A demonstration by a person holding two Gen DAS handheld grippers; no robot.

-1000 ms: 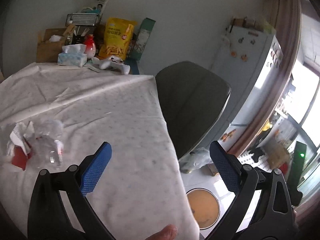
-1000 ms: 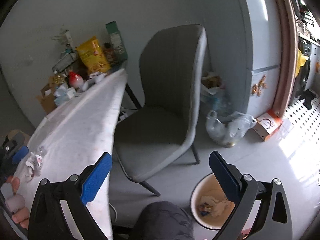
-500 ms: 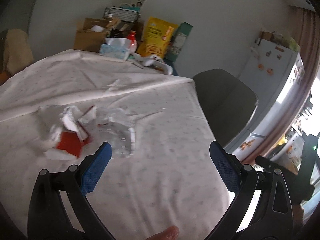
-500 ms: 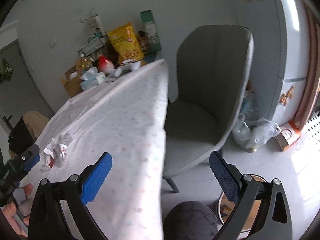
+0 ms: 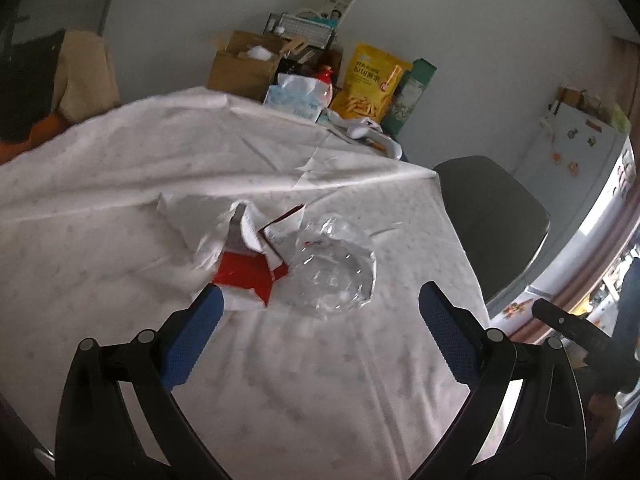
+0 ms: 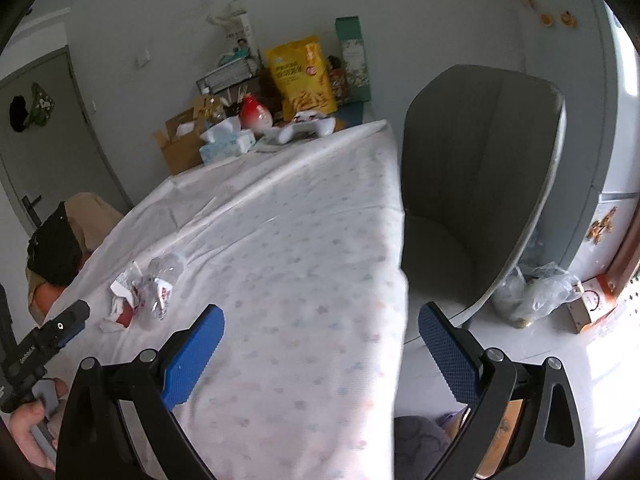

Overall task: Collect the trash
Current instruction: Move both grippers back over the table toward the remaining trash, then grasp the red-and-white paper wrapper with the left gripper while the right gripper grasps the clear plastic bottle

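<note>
Both hand-held grippers wide open, empty; left hand-held gripper (image 5: 318,332), right hand-held gripper (image 6: 320,342)

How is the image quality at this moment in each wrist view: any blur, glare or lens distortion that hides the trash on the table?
Left wrist view: slight motion softness, yet the crushed clear bottle and red-and-white wrapper read clearly; window glare burns out the right edge; fisheye bends the table edge. Right wrist view: the tablecloth is smeared, the trash pile small and soft; bright floor glare lower right.
</note>
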